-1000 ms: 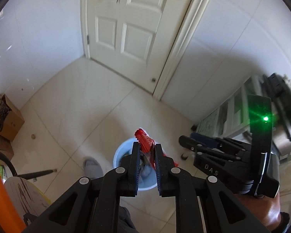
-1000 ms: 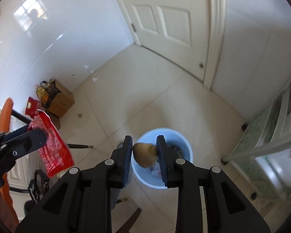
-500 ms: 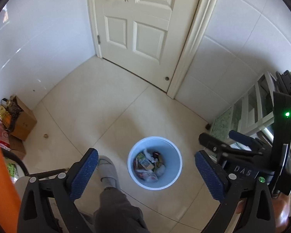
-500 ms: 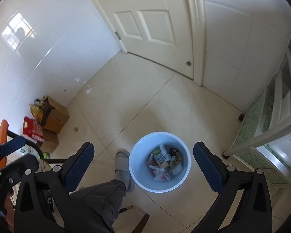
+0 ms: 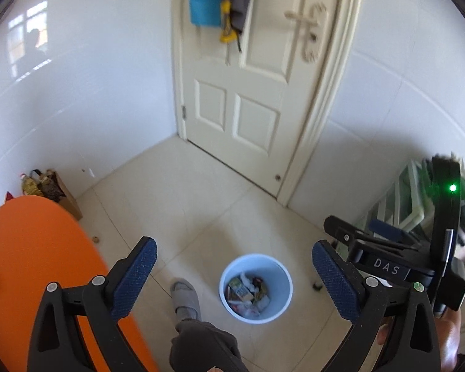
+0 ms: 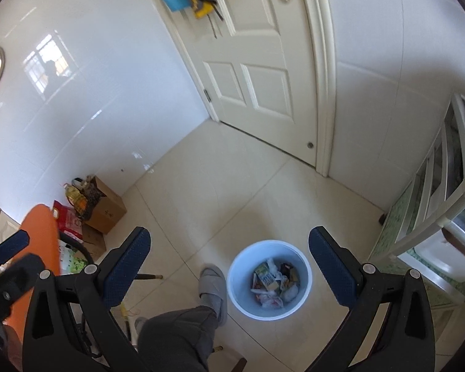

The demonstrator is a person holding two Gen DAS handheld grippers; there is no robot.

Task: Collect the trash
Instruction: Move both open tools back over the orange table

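Note:
A pale blue bin stands on the tiled floor below both grippers, holding several wrappers and a small green carton. My left gripper hangs high above it, open, nothing between its blue pads. My right gripper is likewise open and empty, well above the bin. The right gripper's body shows at the right of the left wrist view, and the left gripper's fingers show at the left edge of the right wrist view.
A person's leg and grey slipper stand just left of the bin. An orange tabletop is at the left, a cardboard box with bags by the wall, a white door ahead, a white shelf unit at right.
Both grippers opened wide and dropped their loads, the red wrapper and the brown lump, into the bin. Both have since risen, so the bin looks smaller and farther below.

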